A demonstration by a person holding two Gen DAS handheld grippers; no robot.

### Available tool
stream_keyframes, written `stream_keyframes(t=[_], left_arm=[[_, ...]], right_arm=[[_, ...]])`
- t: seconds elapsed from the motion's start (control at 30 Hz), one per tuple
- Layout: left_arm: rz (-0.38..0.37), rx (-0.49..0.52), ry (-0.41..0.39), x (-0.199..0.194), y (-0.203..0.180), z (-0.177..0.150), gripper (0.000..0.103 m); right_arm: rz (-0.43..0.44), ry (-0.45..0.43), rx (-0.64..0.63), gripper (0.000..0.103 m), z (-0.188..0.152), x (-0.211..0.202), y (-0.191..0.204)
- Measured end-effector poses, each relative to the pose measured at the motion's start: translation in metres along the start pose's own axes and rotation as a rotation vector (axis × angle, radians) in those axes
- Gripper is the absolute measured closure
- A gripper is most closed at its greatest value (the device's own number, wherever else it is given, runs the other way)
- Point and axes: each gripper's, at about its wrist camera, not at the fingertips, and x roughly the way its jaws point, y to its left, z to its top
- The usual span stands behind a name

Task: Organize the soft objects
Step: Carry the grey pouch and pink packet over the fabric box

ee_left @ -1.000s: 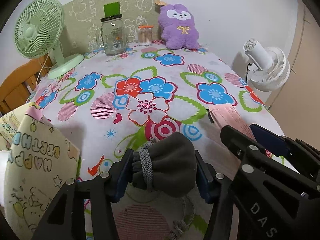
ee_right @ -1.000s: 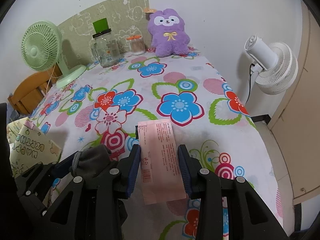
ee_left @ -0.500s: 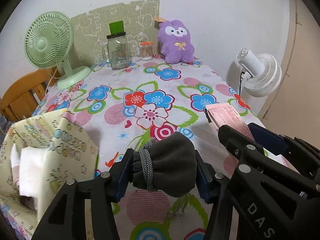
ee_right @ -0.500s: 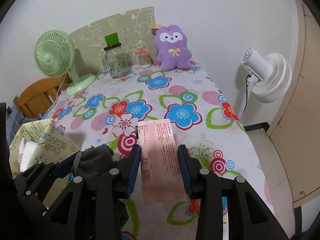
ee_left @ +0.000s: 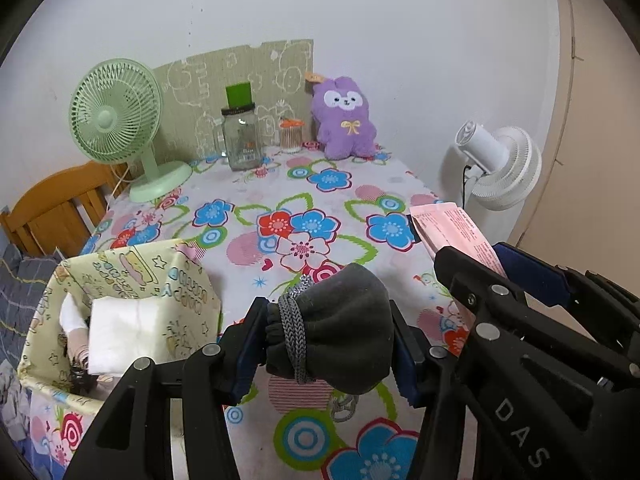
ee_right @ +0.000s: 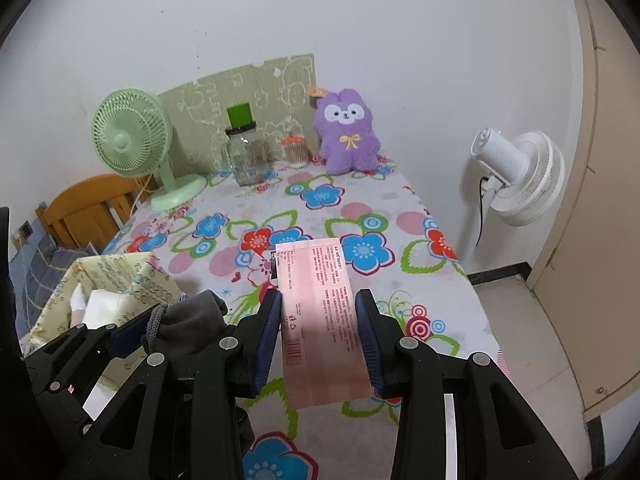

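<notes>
My left gripper is shut on a grey drawstring pouch and holds it above the near end of the flowered table. My right gripper is shut on a pink flat packet, held beside the left one; the packet also shows in the left wrist view. A yellow patterned fabric bin sits at the lower left, with a white folded cloth inside. The pouch also shows in the right wrist view.
A purple plush rabbit, a glass jar with a green lid, a small cotton-swab jar and a green desk fan stand at the table's far end. A white floor fan stands right. A wooden chair is left.
Both grippers have risen and drawn back from the table with their loads. More of the bin and its white cloth has come into view at the lower left.
</notes>
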Motion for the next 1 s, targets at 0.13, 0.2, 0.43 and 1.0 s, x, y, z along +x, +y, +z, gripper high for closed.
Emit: stream_keyframes(t=[0.13, 0.2, 0.43, 1.0], left_arm=[[-0.006, 0.005, -0.026, -0.017, -0.001, -0.001, 0.046], [-0.006, 0.007, -0.037, -0.024, 0.000, -0.002, 0.046], [-0.014, 0.017, -0.075, -0.048, 0.004, -0.003, 0.046], [-0.008, 0.008, -0.113, -0.071, 0.040, -0.003, 0.046]], right_arm=[[-0.007, -0.023, -0.006, 0.062, 0.001, -0.016, 0.003], [-0.007, -0.031, -0.008, 0.062, 0.001, -0.023, 0.004], [-0.019, -0.064, -0.021, 0.062, 0.001, -0.046, 0.012], [0.002, -0.083, -0.054, 0.062, 0.008, -0.061, 0.055]])
